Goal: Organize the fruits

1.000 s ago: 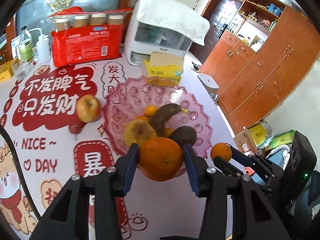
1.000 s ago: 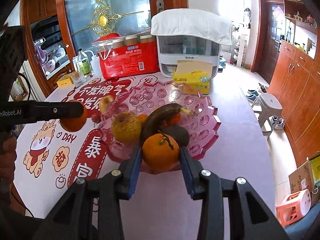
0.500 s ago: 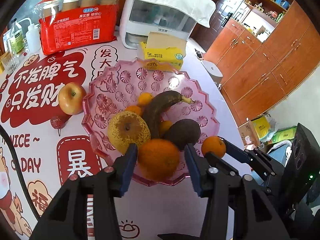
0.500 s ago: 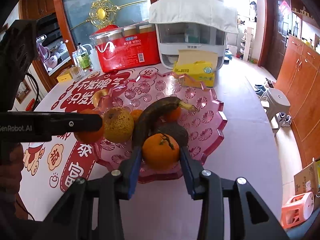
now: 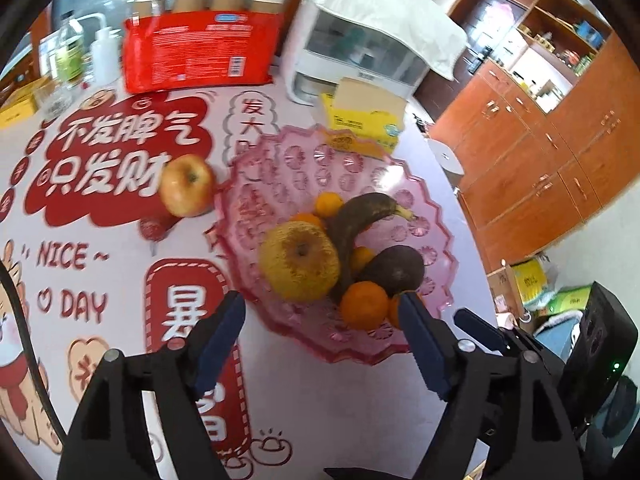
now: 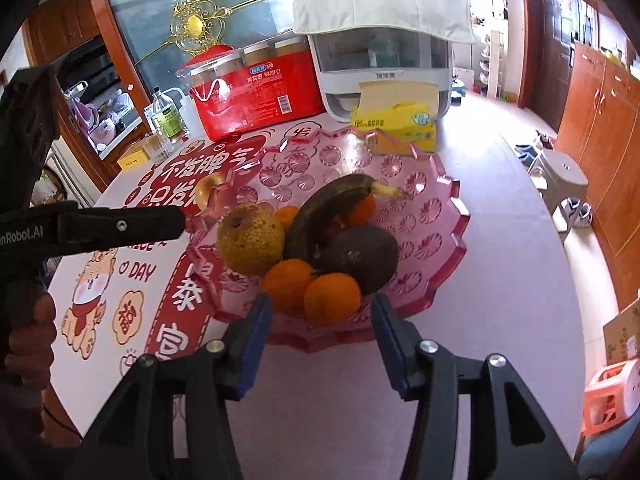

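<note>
Orange fruit now lies free: 2 oranges (image 6: 310, 290) sit side by side at the near edge of the pink fruit bowl (image 6: 448, 248). Left gripper (image 5: 322, 340) and right gripper (image 6: 320, 336) have just been opening, nothing between the jaws. An apple (image 5: 187, 185) waits outside.

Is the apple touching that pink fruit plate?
Cannot tell. In the left wrist view the apple sits right beside the pink plate's rim, but blur hides any gap.

Black tongs (image 6: 320, 320), blue pads (image 6: 252, 344)
</note>
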### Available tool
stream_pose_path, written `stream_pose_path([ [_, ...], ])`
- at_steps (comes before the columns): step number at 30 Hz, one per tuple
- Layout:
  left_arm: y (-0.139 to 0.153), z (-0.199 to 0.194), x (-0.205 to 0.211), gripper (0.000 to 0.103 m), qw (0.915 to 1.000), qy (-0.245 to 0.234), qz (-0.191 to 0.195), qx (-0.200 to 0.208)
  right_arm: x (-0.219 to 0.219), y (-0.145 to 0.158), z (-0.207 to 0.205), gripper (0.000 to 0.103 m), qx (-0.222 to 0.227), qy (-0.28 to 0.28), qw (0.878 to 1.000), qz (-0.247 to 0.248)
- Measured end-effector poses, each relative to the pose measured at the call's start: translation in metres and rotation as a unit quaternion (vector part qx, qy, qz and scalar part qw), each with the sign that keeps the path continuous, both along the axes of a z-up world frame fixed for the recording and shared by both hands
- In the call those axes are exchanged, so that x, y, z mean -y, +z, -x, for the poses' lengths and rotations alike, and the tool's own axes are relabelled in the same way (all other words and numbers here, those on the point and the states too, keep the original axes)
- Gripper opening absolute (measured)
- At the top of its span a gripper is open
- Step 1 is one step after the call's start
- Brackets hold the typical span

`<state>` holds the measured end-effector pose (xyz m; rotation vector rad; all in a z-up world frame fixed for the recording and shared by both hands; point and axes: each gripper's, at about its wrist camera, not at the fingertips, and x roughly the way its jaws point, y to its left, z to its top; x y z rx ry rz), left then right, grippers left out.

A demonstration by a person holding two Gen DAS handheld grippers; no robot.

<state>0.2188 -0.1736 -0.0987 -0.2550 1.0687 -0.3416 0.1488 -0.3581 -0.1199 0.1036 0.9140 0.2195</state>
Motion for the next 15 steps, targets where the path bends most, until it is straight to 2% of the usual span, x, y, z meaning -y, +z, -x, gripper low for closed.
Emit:
stream_pose_path([
  [7,-0.001,0.020,-0.043,0.083,0.9992,0.037,-0.011,-0.012,-0.021,0.002,0.018,0.055,-0.012,0.009,1.000,-0.003],
  [15,-0.007,0.040,-0.095,0.084,0.9976,0.050,-0.032,-0.034,-0.060,-0.002,0.038,0.055,-0.026,0.004,1.000,-0.010],
])
